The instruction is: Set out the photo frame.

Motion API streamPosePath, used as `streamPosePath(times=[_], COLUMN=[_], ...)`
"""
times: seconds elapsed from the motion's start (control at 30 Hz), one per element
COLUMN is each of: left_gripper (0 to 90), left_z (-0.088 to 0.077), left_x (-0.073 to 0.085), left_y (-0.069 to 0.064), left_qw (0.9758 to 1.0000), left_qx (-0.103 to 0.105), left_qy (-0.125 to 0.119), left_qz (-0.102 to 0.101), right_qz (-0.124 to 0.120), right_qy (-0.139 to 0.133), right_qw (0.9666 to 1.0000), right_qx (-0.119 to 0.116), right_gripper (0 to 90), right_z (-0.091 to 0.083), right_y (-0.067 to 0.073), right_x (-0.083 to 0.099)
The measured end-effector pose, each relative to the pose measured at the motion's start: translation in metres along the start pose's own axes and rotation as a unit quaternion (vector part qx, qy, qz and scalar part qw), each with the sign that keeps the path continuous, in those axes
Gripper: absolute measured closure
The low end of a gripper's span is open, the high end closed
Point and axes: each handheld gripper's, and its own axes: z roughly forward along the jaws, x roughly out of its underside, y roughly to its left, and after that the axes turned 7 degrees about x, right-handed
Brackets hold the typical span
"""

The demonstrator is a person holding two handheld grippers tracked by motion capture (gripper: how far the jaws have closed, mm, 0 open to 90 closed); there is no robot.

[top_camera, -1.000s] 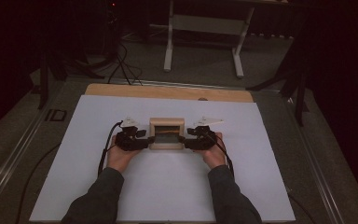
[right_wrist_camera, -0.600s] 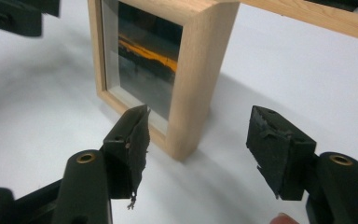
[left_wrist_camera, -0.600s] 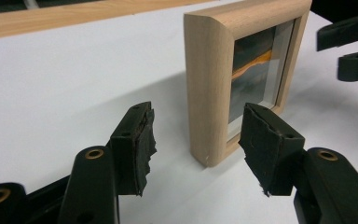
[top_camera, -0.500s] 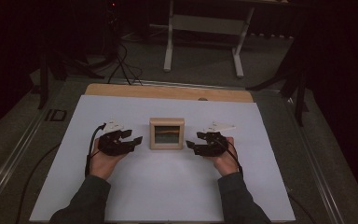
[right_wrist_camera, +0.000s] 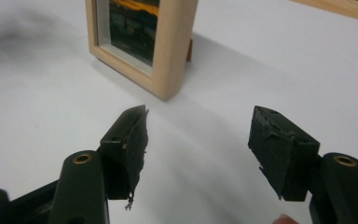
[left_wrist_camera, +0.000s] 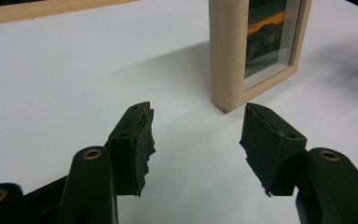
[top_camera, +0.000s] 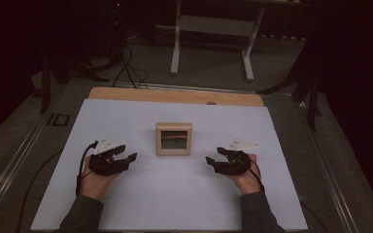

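A small light-wood picture frame (top_camera: 174, 139) with a dark sunset picture stands upright at the middle of the white table (top_camera: 272, 145). My left gripper (top_camera: 128, 162) rests a hand's width to its left, open, pointing toward the frame. In the left gripper view the frame's edge (left_wrist_camera: 228, 56) stands beyond my left gripper (left_wrist_camera: 196, 135), whose pads hold nothing. My right gripper (top_camera: 211, 164) lies to the frame's right, open. Its jaws have just been opening and nothing is between them. The right gripper view has the frame (right_wrist_camera: 168, 51) ahead of my right gripper (right_wrist_camera: 198, 135).
A wooden strip (top_camera: 175, 95) runs along the table's far edge. Beyond it a white metal stand (top_camera: 211, 24) and cables (top_camera: 126, 63) are on the dark floor. A metal rail (top_camera: 14, 160) borders the table's left side.
Both grippers have drawn away from the frame's sides, the left one leftward and the right one rightward, both a little toward the person. The frame has stayed upright in place.
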Motion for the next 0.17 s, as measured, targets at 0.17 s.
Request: streamPosePath(times=[0.17], left_gripper=[42.6], left_z=[-0.0072], left_x=[0.0087], left_y=[0.0022], left_qw=[0.9999], left_qx=[-0.013], left_qy=[0.0], left_qz=[-0.003], right_qz=[0.001], right_qy=[0.003], right_qw=[1.0], right_qx=[0.007], right_gripper=[35.5], right_z=[-0.0069], right_y=[-0.0033], right_x=[0.0104])
